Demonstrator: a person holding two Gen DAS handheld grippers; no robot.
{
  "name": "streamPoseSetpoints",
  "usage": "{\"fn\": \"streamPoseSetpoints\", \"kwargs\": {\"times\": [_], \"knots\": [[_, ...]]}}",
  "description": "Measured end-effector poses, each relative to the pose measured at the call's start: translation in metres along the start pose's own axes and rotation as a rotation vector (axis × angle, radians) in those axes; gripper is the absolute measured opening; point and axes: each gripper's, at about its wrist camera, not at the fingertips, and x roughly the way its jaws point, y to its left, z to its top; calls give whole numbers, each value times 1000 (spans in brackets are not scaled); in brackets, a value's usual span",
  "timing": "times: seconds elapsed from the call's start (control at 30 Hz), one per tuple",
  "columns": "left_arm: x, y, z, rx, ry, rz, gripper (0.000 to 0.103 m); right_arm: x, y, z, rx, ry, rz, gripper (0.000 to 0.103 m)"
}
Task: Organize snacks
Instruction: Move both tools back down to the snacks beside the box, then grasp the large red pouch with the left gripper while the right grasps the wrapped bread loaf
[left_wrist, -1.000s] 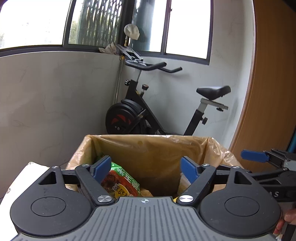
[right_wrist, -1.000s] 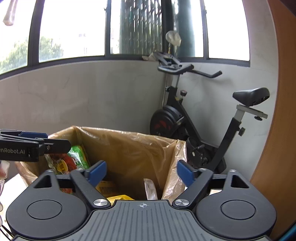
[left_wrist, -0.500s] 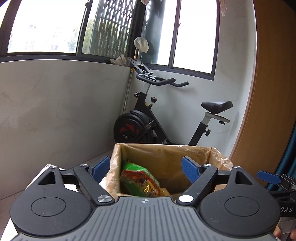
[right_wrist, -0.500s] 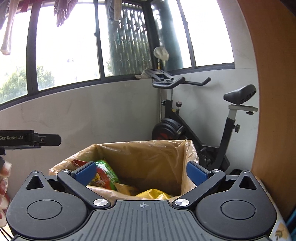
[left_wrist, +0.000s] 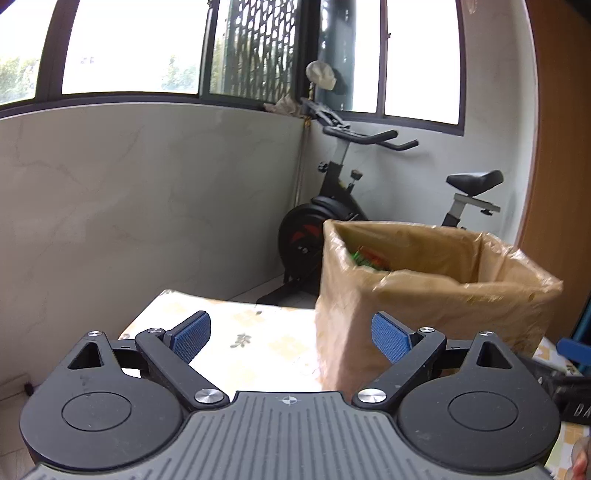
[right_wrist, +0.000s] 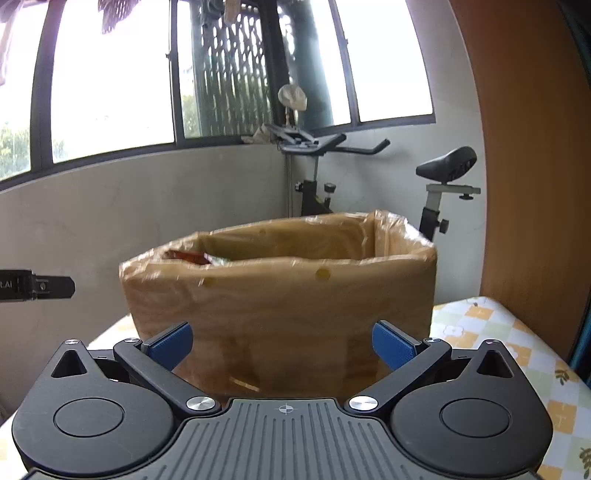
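Observation:
A cardboard box (left_wrist: 424, 306) lined with a brownish plastic bag stands on the table, and a green and red snack packet (left_wrist: 367, 256) shows just above its rim. My left gripper (left_wrist: 291, 338) hangs back from the box's left corner; its jaws are opening and hold nothing. In the right wrist view the same box (right_wrist: 280, 295) stands straight ahead with a red packet (right_wrist: 188, 255) peeking out. My right gripper (right_wrist: 282, 345) is open and empty, a little short of the box's front wall. The left gripper's arm (right_wrist: 37, 286) shows at that view's left edge.
The table carries a yellow-checked floral cloth (left_wrist: 251, 339) (right_wrist: 480, 332). An exercise bike (left_wrist: 332, 214) stands behind the box by the grey wall and windows. A wooden panel (right_wrist: 535, 184) rises on the right. A fingertip (left_wrist: 580, 461) shows at the lower right.
Both grippers have drawn back and sunk from over the box mouth to in front of it. Both jaws have spread wider. The packets inside are now mostly hidden by the box wall.

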Motion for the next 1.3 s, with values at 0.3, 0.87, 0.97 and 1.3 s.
{"fn": "streamPoseSetpoints", "kwargs": {"times": [0.3, 0.87, 0.97, 1.3], "knots": [[7, 18, -39, 25, 25, 63, 96, 43, 43, -49, 19, 265, 61, 103], [30, 39, -74, -32, 164, 23, 94, 116, 35, -67, 74, 341, 128, 79], [29, 33, -77, -25, 169, 16, 94, 112, 28, -66, 90, 350, 159, 73], [29, 13, -88, 3, 216, 4, 93, 67, -21, -78, 157, 322, 223, 72]]}}
